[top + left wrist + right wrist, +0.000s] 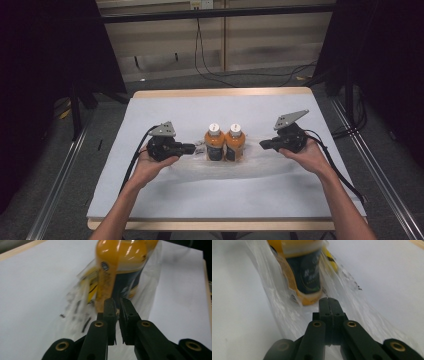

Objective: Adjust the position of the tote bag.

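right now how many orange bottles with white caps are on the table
2. One orange bottle with a white cap stands nearer the left gripper; the second orange bottle stands touching it, nearer the right gripper. Both sit in clear plastic wrap.

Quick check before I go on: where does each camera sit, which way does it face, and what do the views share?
High view: above the person's side, facing forward and down on the table; forearms, left gripper, right gripper.
Left gripper view: on the left gripper, facing the orange bottles.
Right gripper view: on the right gripper, facing a bottle and clear plastic wrap.
Shared: the bottles.
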A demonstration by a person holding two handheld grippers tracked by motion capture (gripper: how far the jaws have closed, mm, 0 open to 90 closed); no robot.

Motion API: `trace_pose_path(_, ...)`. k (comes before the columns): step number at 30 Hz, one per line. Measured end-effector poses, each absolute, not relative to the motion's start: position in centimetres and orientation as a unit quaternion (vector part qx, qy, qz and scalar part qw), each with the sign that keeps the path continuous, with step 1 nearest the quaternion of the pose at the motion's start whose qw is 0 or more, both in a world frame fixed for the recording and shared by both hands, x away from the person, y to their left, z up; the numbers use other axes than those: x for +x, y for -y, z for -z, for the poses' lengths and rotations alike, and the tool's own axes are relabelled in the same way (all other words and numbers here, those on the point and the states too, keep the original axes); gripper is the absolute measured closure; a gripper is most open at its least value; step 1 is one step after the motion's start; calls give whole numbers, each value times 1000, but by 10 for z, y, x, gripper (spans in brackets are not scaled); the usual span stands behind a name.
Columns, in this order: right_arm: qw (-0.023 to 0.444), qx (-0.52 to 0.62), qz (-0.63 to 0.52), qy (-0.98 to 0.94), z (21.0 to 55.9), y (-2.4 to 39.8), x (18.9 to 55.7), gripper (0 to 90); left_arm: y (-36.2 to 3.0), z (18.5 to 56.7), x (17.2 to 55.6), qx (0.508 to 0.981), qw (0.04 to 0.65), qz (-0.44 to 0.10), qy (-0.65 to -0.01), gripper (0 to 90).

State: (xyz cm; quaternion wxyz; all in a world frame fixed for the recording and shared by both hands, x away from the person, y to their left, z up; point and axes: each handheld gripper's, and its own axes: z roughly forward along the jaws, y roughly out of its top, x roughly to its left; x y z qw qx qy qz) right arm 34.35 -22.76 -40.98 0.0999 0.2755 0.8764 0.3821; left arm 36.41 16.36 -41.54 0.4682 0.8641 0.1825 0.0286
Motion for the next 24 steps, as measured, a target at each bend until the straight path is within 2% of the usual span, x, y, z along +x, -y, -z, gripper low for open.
trace_pose_path(7,91,268,-381,-880,408,207,354,900,-128,425,355,872,462,-17,-163,900)
trace_pose_path(15,79,276,-378,-880,414,193,374,900,-88,427,345,877,460,-17,-137,900)
trace_pose_path(24,58,294,-387,-872,435,181,391,900,-73,445,343,885,441,-37,-147,900)
